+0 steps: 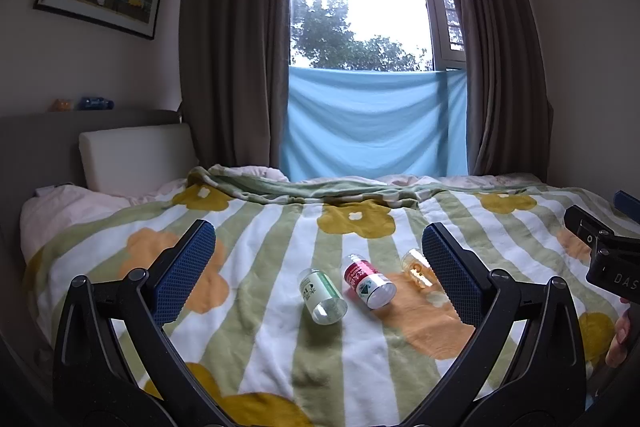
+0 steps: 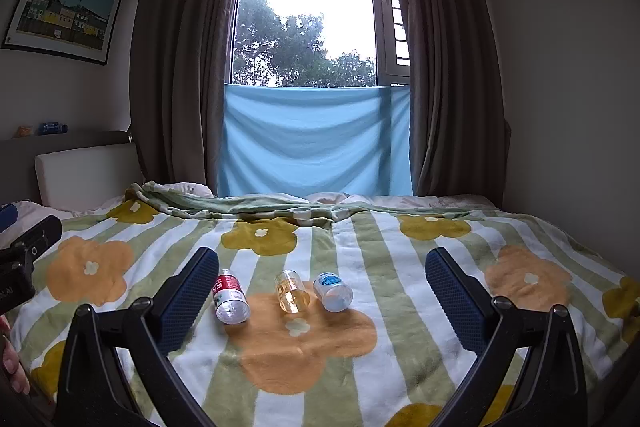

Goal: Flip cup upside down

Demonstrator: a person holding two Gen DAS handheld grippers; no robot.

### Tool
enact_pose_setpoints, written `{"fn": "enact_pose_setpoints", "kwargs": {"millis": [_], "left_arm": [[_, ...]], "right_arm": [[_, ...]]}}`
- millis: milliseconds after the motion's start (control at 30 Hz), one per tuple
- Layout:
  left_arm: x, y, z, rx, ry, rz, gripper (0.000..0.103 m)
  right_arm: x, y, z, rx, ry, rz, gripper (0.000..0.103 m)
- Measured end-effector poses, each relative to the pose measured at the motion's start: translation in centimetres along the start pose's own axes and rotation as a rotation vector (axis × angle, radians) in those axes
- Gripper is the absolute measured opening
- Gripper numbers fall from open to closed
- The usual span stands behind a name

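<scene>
- The bed (image 1: 280, 347) carries four small cups lying on their sides in a row near its front edge, mid-width.
- Left gripper (image 1: 318, 263) and right gripper (image 2: 322, 287) hover above the blanket, jaws wide apart, holding nothing.
- The red cup (image 1: 366, 281) and green cup (image 1: 322, 301) lie ahead between the left jaws; the amber cup (image 2: 292, 291) and blue cup (image 2: 333, 291) lie between the right.
- Judged step: approach. Next, descend, close on one cup's wall, and turn it mouth-down.
</scene>
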State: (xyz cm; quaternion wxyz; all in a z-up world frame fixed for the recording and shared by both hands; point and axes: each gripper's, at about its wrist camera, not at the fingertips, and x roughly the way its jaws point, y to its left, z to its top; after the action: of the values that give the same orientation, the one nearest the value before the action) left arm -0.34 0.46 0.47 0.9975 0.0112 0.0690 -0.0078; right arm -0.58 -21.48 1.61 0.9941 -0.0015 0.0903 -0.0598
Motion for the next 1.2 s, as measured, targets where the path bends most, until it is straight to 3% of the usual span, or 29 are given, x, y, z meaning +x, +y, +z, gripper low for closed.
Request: {"fn": "enact_pose_setpoints", "kwargs": {"millis": [1200], "left_arm": [[-0.89, 0.32, -0.05, 0.002, -0.03, -0.015, 0.103]], "right_arm": [[0.1, 0.45, -0.75, -0.016, -0.005, 0.003, 0.103]]}}
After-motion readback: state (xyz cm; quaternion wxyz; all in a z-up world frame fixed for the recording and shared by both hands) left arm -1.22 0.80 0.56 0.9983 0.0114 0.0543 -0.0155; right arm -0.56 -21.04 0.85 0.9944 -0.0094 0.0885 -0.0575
